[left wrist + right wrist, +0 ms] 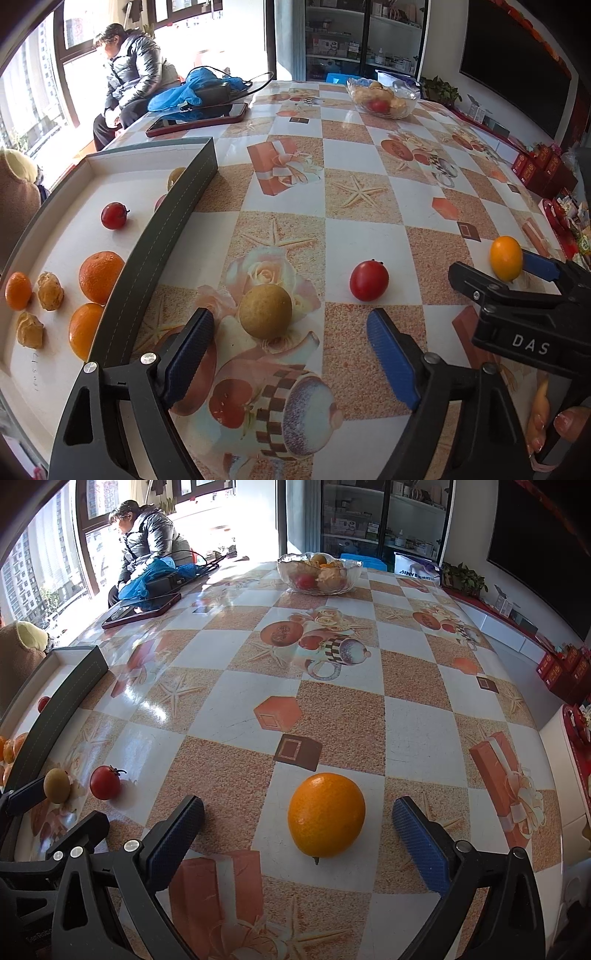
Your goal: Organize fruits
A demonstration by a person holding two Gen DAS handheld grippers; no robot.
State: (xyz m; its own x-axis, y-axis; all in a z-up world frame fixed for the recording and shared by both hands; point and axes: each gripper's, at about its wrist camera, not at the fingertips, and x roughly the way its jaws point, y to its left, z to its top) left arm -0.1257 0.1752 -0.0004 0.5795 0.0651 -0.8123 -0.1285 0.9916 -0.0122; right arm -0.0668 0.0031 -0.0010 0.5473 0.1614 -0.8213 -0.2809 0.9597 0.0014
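A round brown fruit (265, 311) lies on the patterned tablecloth between the fingers of my left gripper (288, 314); the blue pads stand apart from it on both sides, so the gripper is open. An orange (326, 815) rests between the fingers of my right gripper (299, 803), which is open too, with gaps on either side. A red tomato (369, 280) sits on the table between the two grippers. At the left is a white tray with a dark grey wall (166, 221). It holds a tomato (114, 216), oranges (101, 277) and lumpy tan pieces (50, 291).
A glass bowl (382, 98) of fruit stands at the table's far side. A phone (197, 120) and a blue jacket (195, 90) lie at the far left, near a seated person (133, 74). Red boxes (535, 170) sit beyond the right edge.
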